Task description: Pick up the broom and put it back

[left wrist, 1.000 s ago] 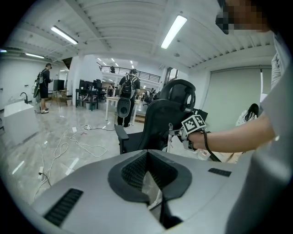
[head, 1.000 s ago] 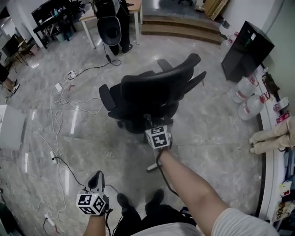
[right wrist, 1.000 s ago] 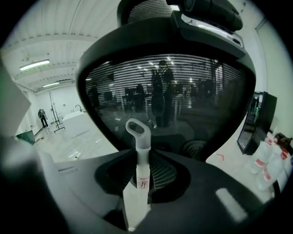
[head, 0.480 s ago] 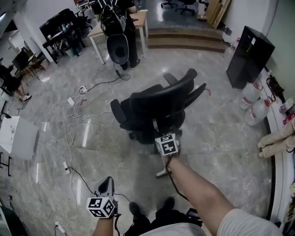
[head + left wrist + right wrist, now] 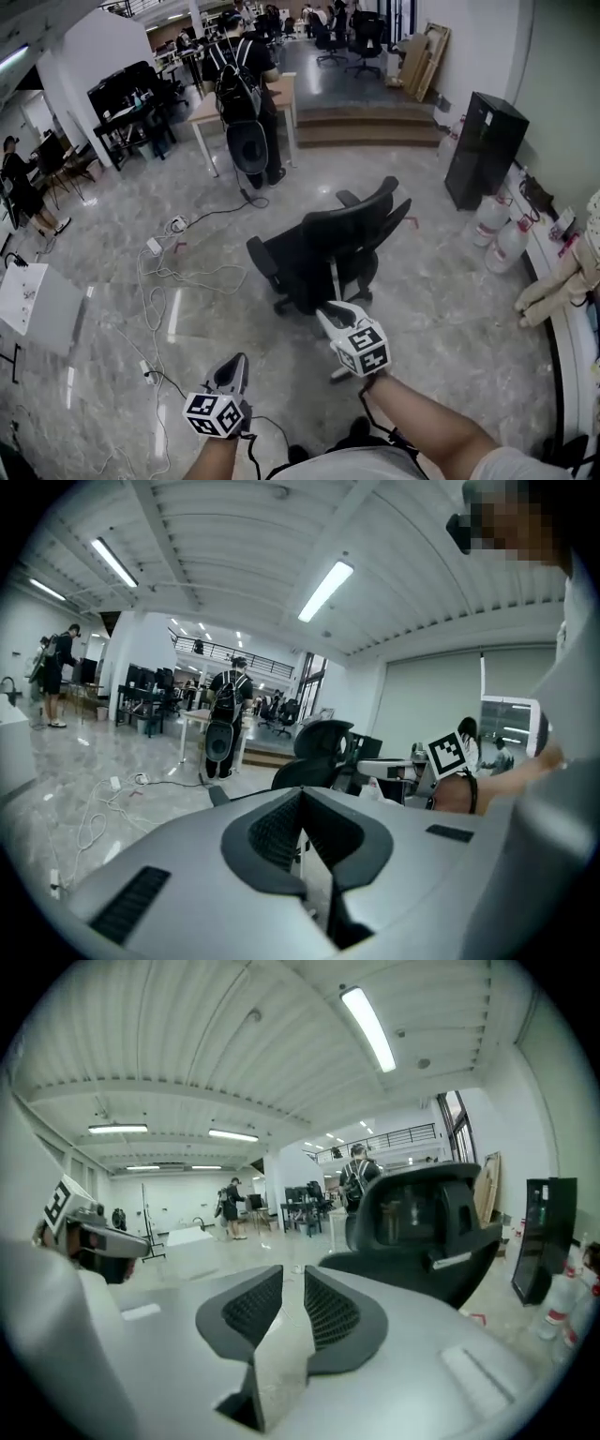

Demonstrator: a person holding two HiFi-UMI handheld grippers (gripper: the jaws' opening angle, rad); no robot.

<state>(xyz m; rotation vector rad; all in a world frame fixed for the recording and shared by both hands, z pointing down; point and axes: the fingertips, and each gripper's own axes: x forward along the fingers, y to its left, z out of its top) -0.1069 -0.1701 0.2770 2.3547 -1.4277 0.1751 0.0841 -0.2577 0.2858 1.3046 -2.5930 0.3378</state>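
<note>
our left gripper (image 5: 238,360) hangs with its jaws pressed together on nothing. our right gripper (image 5: 336,309) shows a narrow gap that is closing, with nothing between the pads, just before the black office chair (image 5: 328,239). we cannot make out the broom in any view.

Open-plan office: desks (image 5: 283,91), swivel chair (image 5: 347,234)

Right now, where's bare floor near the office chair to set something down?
Bare floor lies right of the office chair, between it and the water jugs, and beyond it toward the steps. Left of the chair is crowded: cables and a power strip trail across the floor.
</note>
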